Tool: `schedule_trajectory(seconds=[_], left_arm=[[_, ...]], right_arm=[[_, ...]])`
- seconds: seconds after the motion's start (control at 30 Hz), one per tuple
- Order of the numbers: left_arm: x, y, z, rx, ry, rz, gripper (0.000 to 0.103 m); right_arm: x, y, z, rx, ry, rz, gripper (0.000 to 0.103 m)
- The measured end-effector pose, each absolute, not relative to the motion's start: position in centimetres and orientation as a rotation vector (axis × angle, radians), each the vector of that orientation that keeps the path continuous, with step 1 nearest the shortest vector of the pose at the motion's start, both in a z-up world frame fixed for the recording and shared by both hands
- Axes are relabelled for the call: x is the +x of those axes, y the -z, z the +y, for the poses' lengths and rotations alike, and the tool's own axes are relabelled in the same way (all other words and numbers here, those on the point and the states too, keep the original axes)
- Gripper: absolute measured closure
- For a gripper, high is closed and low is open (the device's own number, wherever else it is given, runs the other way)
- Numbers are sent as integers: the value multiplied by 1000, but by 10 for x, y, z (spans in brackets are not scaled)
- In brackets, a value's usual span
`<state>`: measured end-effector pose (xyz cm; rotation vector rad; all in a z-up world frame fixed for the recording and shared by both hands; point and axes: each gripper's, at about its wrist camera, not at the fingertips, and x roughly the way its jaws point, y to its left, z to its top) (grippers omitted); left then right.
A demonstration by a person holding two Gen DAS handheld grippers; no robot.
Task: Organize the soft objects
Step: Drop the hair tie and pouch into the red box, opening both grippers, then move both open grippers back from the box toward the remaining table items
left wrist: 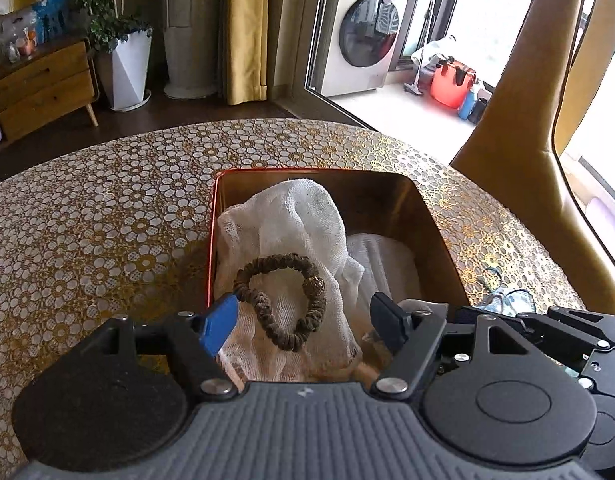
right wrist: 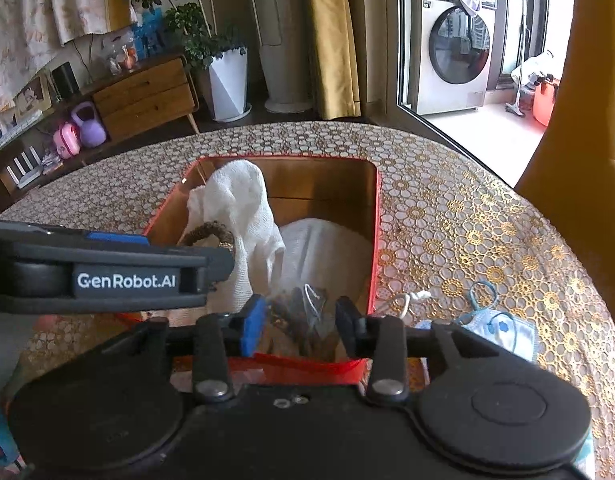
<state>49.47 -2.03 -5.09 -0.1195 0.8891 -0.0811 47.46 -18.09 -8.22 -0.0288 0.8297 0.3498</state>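
Note:
A red tin box (left wrist: 435,216) with a gold inside stands on the round table; it also shows in the right wrist view (right wrist: 374,240). In it lie a white mesh cloth (left wrist: 291,216) (right wrist: 243,200), a second white cloth (left wrist: 383,264) (right wrist: 327,248), and a brown braided hair tie (left wrist: 281,304) (right wrist: 205,232) on top of the mesh cloth. My left gripper (left wrist: 305,320) is open just above the hair tie, not touching it. My right gripper (right wrist: 301,320) is open over the box's near edge, with a clear bag of dark items (right wrist: 303,312) between its fingers.
A blue face mask (right wrist: 495,326) (left wrist: 507,300) lies on the patterned tablecloth (left wrist: 107,220) right of the box, with a white cord (right wrist: 407,300) beside it. A mustard chair back (left wrist: 519,100) stands at the table's right. The left gripper's body (right wrist: 107,272) crosses the right view.

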Motion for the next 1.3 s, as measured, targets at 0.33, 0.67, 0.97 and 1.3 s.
schedule_trajectory(seconds=[0.33, 0.67, 0.97, 1.3], left_arm=[[458, 12, -24, -103, 90, 835, 30], [408, -29, -24, -95, 113, 779, 30], [356, -47, -28, -55, 132, 752, 30], [308, -51, -27, -38, 156, 741, 30]], right_arm=[[443, 49, -187, -32, -357, 778, 53], [396, 12, -202, -26, -367, 720, 43], [352, -5, -212, -25, -345, 683, 38], [311, -10, -224, 15, -354, 653, 29]])
